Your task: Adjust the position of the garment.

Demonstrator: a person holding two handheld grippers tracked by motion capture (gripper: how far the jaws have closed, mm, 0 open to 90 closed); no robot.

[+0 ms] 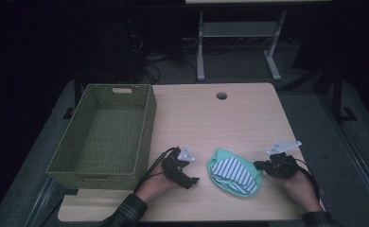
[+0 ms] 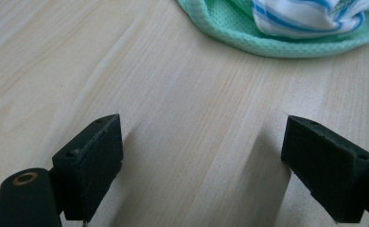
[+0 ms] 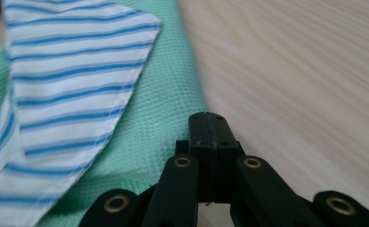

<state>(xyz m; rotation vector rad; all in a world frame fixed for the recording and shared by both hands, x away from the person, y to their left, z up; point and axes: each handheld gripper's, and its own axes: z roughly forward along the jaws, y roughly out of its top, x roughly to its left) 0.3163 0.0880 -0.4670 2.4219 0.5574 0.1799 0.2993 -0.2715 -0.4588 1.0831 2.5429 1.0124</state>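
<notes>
Left gripper (image 1: 193, 181), jaws apart, empty; right gripper (image 3: 207, 124), jaws clenched at the green cloth (image 3: 161, 118), grasp unclear; striped cloth (image 3: 69, 80) cut off.

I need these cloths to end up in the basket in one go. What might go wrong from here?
The right tongs are shut at the green cloth's edge; whether they pinch it is unclear, so they may slip off. The striped cloth only lies on top and may slide off if the green one is lifted. The left tongs stand open over bare table, giving no support.
</notes>
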